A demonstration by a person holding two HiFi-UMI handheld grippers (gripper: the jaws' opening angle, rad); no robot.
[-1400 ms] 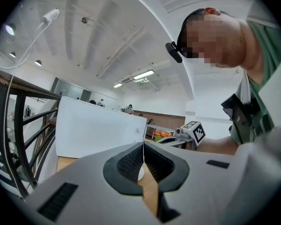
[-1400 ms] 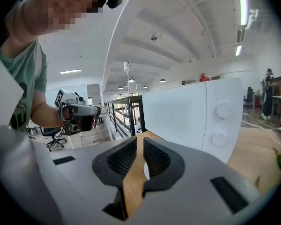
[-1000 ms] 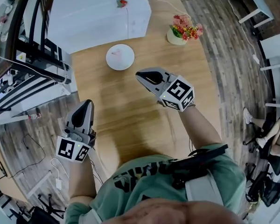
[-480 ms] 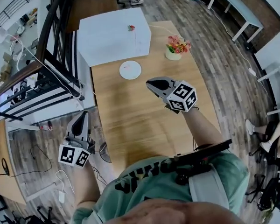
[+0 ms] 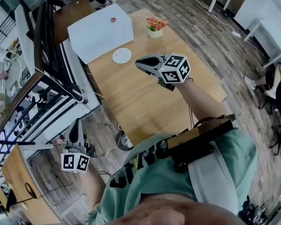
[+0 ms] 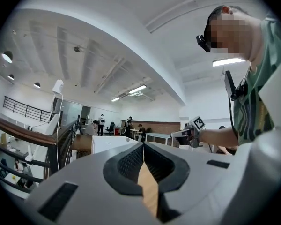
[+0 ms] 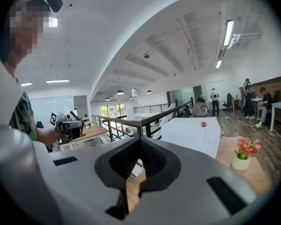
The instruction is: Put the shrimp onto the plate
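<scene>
The small red shrimp lies on top of a white box at the table's far end; the right gripper view also shows the shrimp. A white round plate sits bare on the wooden table just in front of the box. My right gripper hovers over the table a little right of the plate, jaws shut with nothing in them. My left gripper hangs low off the table's left side, over the floor, also shut and holding nothing.
A small pot of flowers stands at the far right of the table, right of the box. Black railings and a white shelf run along the table's left side. Cables lie on the floor near the left gripper.
The head view has pulled back and tilted, so the table looks smaller. My left gripper has dropped lower and further from the table. The right gripper stays near the plate.
</scene>
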